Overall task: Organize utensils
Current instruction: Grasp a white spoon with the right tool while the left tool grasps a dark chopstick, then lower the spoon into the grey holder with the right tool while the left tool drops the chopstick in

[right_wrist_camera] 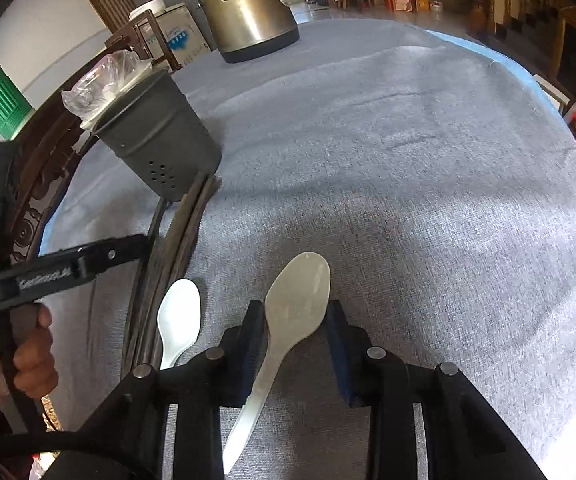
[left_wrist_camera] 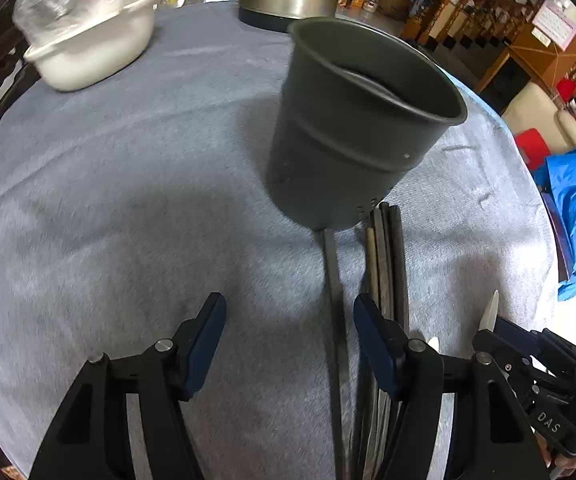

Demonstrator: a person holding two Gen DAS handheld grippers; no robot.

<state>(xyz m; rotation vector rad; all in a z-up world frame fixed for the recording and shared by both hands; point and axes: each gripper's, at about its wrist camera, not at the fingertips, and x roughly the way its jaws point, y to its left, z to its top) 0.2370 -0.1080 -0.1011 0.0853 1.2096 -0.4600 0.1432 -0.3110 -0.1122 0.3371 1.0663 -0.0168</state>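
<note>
Left gripper (left_wrist_camera: 290,334): your jaws stand apart over the cloth, one loose chopstick (left_wrist_camera: 334,300) between them, nothing pressed; the bundle of chopsticks (left_wrist_camera: 386,264) lies outside the right finger.
Right gripper (right_wrist_camera: 294,320): your pads sit on the spoon (right_wrist_camera: 298,300) at the bowl's narrow end; the grip looks shallow, so a tilt could drop it.
Second spoon (right_wrist_camera: 180,316): flat on the cloth beside the bundle.
Holder (left_wrist_camera: 352,128): the dark cup touches the chopstick tips; nudge them and it could tip.
Crowding: your grippers work close together and may collide.
</note>
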